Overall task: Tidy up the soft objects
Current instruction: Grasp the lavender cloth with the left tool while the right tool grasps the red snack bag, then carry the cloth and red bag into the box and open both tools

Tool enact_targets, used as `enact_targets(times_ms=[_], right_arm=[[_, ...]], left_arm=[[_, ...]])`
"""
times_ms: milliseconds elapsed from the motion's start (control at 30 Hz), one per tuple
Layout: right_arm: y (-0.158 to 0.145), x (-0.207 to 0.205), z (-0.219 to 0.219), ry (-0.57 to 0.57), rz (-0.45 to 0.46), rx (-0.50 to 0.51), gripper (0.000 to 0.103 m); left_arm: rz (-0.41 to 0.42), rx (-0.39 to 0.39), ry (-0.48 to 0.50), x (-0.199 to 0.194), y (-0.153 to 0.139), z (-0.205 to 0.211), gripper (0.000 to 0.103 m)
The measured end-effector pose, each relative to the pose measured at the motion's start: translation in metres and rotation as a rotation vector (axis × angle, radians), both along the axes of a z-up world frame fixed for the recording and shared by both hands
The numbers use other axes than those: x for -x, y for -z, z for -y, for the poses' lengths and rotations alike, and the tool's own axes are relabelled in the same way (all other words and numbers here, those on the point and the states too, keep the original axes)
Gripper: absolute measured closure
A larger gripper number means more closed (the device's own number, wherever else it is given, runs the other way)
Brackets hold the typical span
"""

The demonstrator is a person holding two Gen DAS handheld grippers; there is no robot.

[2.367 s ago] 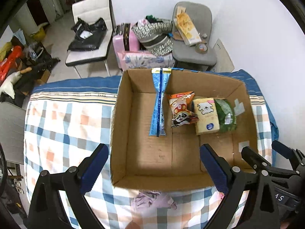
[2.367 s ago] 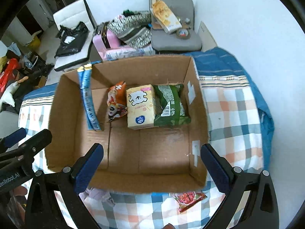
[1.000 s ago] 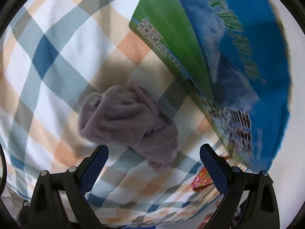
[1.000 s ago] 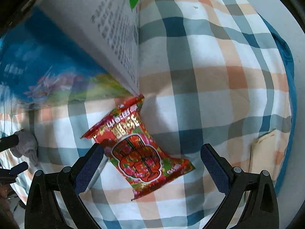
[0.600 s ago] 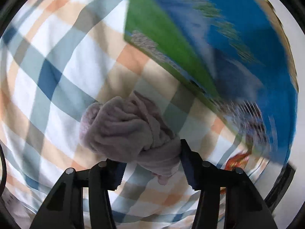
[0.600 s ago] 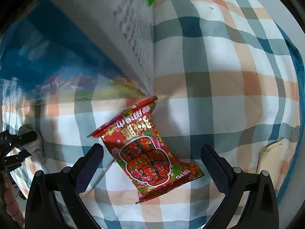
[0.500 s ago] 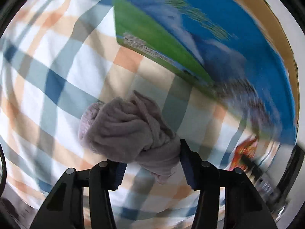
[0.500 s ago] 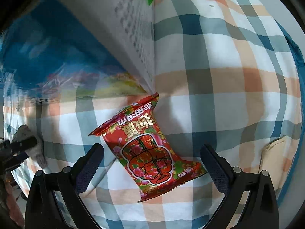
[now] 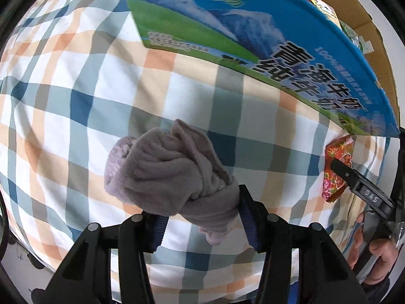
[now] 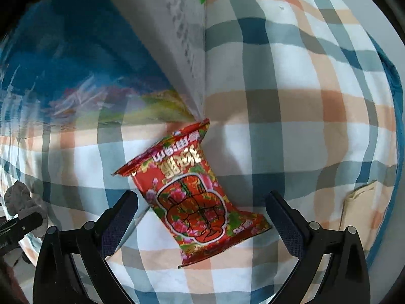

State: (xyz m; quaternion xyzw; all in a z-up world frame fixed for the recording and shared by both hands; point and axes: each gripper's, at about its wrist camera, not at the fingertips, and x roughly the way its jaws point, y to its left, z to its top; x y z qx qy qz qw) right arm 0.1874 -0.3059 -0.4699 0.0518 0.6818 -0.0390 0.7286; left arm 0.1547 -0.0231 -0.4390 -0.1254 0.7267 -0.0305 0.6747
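Note:
My left gripper [image 9: 202,215] is shut on a bunched lilac fleece cloth [image 9: 167,174] and holds it just above the checked bedspread [image 9: 76,96]. The cloth also shows at the left edge of the right wrist view [image 10: 22,197]. My right gripper [image 10: 201,217] is open, its fingers [image 10: 119,217] on either side of a red snack packet [image 10: 195,197] that lies flat on the bedspread. The packet also shows at the right in the left wrist view [image 9: 338,167]. The cardboard box [image 9: 253,38] with a blue and green printed side stands just beyond both.
Several snack packs [image 9: 326,10] show over the box rim. The box corner [image 10: 187,58] almost touches the red packet. A tan flat piece [image 10: 354,207] lies on the bedspread at right. The bed edge drops off near both grippers.
Both grippers came down from above the box to the bedspread in front of it. My left gripper closed on the lilac cloth and lifted it slightly. My right gripper moved closer over the red packet.

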Motion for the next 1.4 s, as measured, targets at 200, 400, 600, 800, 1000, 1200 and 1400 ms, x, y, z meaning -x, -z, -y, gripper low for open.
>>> enact_targets(times_ms=[200,400,600,800,1000,1200,1400], right_arm=[[0.003,0.007,-0.003,0.047,-0.024,-0.088,0.041],[0.005,0.016,-0.015,0.052,-0.069,-0.125,0.041],[0.014,0.009,-0.022,0.100,-0.037,-0.055,0.038],[0.014,0.013,-0.040,0.095,-0.050,0.020,0.052],[0.011,0.022,-0.068,0.073,-0.100,0.024,0.055],[-0.020,0.035,-0.087,0.036,-0.084,-0.013,0.056],[-0.062,0.052,-0.108,-0.002,-0.038,-0.062,0.056]], left_arm=[[-0.006,-0.009,0.028,-0.007,0.007,0.014,0.055],[-0.018,-0.035,0.080,-0.008,0.024,0.059,0.055],[-0.083,-0.045,0.059,-0.025,0.053,0.073,0.052],[-0.050,-0.086,0.077,-0.029,0.053,0.085,0.056],[0.004,-0.126,0.145,-0.018,0.035,0.106,0.058],[0.049,-0.127,0.219,0.004,0.004,0.118,0.058],[0.096,-0.089,0.286,0.021,-0.037,0.139,0.058]])
